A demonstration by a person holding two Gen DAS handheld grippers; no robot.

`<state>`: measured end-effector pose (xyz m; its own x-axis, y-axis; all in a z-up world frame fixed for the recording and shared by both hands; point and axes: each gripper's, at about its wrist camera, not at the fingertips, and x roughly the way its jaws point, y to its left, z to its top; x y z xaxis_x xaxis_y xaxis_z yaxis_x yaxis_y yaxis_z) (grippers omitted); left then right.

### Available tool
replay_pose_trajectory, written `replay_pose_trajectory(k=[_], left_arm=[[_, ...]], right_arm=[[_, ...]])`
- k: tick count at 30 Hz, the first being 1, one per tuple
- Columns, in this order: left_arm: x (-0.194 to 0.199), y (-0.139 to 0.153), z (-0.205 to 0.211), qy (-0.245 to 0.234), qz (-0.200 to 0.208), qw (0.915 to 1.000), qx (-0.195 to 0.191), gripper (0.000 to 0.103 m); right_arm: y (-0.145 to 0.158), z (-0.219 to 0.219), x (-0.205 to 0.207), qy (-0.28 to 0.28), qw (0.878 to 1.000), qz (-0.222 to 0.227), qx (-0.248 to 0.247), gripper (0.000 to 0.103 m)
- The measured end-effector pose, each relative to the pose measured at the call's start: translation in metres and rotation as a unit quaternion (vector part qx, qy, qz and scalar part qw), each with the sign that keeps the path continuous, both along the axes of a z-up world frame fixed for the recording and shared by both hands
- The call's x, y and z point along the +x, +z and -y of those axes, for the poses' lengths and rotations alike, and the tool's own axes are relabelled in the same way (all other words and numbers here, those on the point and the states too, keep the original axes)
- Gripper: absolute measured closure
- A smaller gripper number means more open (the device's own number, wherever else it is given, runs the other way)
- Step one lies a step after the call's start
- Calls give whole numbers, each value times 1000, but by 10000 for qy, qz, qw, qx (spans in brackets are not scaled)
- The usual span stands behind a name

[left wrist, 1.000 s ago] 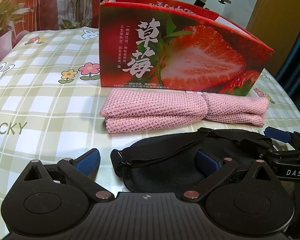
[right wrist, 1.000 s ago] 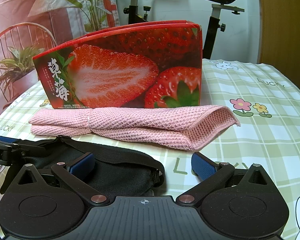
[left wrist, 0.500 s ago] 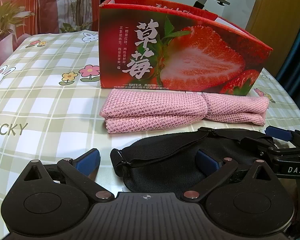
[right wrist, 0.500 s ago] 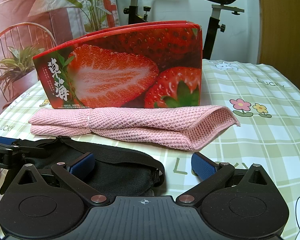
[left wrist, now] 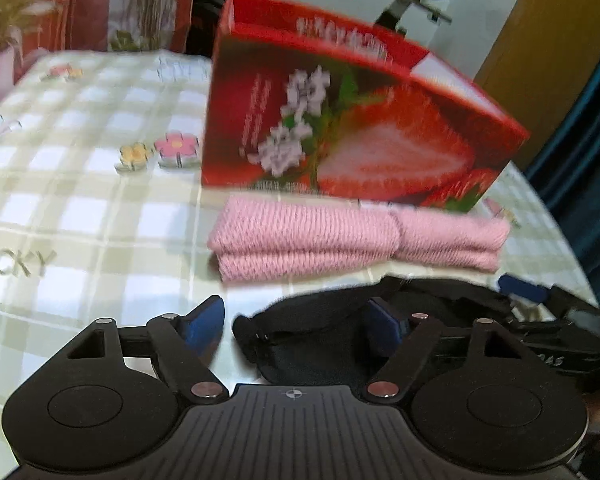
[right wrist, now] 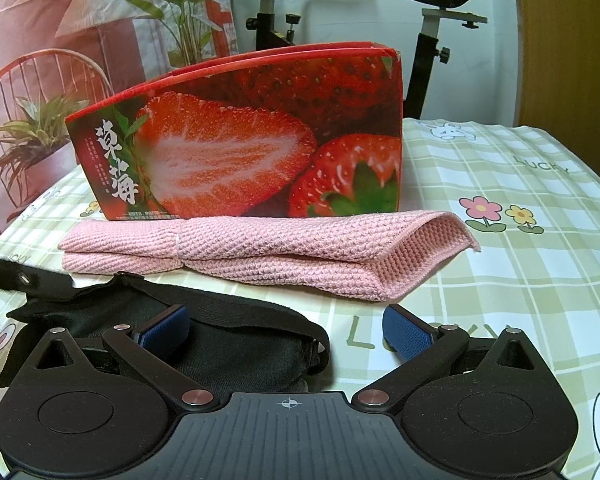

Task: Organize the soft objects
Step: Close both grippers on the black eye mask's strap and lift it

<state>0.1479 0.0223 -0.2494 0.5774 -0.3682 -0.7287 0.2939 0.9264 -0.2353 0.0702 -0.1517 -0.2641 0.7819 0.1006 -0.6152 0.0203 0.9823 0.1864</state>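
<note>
the black mask point(left wrist: 324, 344) lay flat on the checked cloth point(left wrist: 100, 216) nearest the person, with the folded pink towel point(right wrist: 260, 252) just behind it and the strawberry box point(right wrist: 240, 148) standing open-topped behind the towel, its front wall touching or nearly touching the towel's far edge.

the left gripper point(left wrist: 296, 330) straddled the mask's left end. its jaws were closing, one blue pad out on bare cloth and the other over the black fabric, with the mask's end and strap buckle between them but not yet pinched. the right gripper point(right wrist: 286, 330) sat over the mask's other end, jaws wide apart and holding nothing, one pad above the fabric and strap point(right wrist: 236, 312), the other over the cloth.

to my eye the step was picking up the mask, likely for the box. doing it well would mean letting the left pads meet on the padded body, not only on the thin strap, which could slip or leave the mask dangling. keeping the tips low against the cloth should gather the fabric without pushing it toward the towel. the left view was smeared, so i couldn't judge how close the pads were to contact.
</note>
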Motion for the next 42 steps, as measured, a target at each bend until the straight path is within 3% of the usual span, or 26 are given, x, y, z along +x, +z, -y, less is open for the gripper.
replay_pose_trajectory(k=[5, 10, 17, 25, 34, 40, 42], left_arm=[[-13, 2, -16, 90, -85, 9988, -475, 43], [-12, -11, -16, 151, -285, 9983, -488, 48], [-12, -18, -16, 112, -236, 9988, -420, 44], [-15, -18, -15, 39, -186, 9986, -494, 36], [-16, -19, -16, 21, -174, 9983, -555, 36], [-16, -19, -16, 13, -170, 9984, -540, 36], [-16, -18, -16, 15, -174, 9983, -547, 36]], right_arm=[[0, -2, 0, -4, 10000, -14, -31, 0], [1, -2, 1, 17, 10000, -67, -43, 0], [10, 4, -4, -59, 9998, -212, 24, 0], [19, 13, -20, 15, 9974, -388, 610, 1], [17, 16, -12, 177, 9861, -685, 1506, 18], [30, 10, -8, 276, 9923, -420, 1128, 29], [36, 12, -7, 269, 9933, -269, 1087, 38]])
